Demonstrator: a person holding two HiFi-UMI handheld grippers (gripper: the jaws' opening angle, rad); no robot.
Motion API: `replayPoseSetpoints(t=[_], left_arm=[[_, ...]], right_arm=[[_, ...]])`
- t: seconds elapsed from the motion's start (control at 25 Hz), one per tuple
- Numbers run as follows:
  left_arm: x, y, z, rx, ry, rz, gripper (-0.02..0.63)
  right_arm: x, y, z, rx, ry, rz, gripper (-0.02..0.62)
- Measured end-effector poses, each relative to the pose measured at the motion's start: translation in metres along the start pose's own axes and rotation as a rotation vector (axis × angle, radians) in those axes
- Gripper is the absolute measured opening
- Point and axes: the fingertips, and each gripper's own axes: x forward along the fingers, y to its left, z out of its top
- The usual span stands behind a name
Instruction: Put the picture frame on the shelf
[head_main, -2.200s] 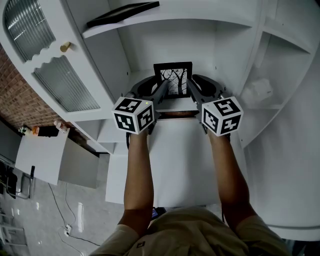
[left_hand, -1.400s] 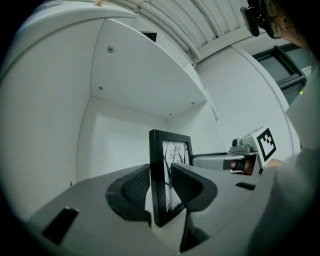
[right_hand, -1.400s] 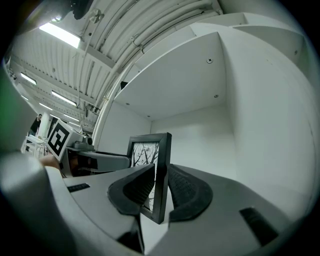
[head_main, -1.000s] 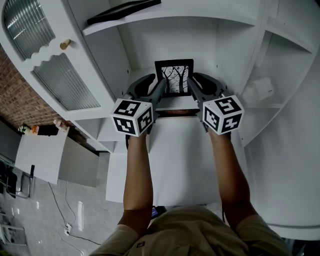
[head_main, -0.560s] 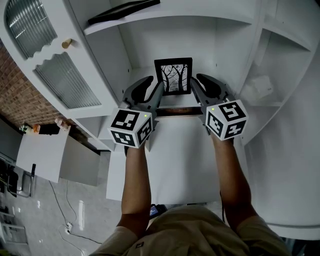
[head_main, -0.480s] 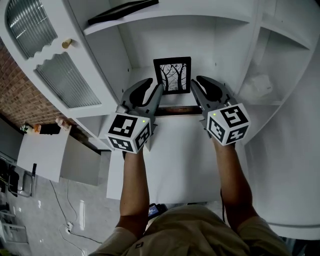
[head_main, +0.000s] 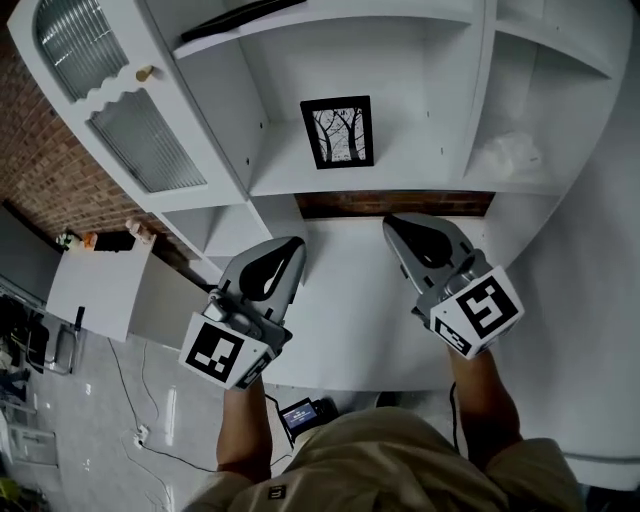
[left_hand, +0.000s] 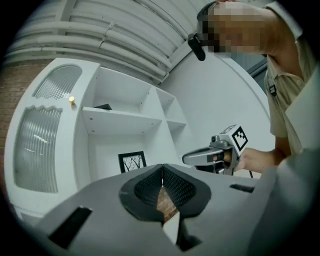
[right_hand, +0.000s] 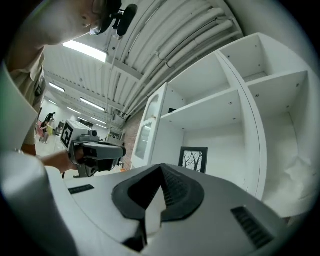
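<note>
1. The left gripper (head_main: 288, 248) and the right gripper (head_main: 398, 226) have pulled back from the picture frame (head_main: 337, 132), which they flanked earlier.
2. The picture frame stands upright on the shelf (head_main: 430, 172), near its back wall and well apart from both grippers.
3. The left gripper's jaws are pressed together with nothing between them.
4. The right gripper's jaws are also closed and empty.

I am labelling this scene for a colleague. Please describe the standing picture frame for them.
Find the white cabinet, then its wide middle opening. The picture frame stands upright on the shelf there, black with bare trees; the other dark thing lies flat one shelf higher.
</note>
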Motion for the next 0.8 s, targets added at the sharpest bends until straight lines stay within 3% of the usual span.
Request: replayPoseSetpoints(t=[0.36, 0.48, 0.8], left_arm=[[-0.08, -0.027, -0.015, -0.029, 0.108, 0.046, 0.009], [-0.108, -0.013, -0.01, -0.024, 0.084, 0.055, 0.009], [-0.215, -0.005, -0.051, -0.033, 0.107, 0.021, 0.009]], right_arm=[[-0.041, 0.062, 0.006, 0.01, 0.054, 0.053, 0.005], [-0.04, 0.084, 0.009, 0.007, 0.073, 0.028, 0.005], [-0.032, 0.181, -0.021, 0.05, 0.128, -0.029, 0.005]])
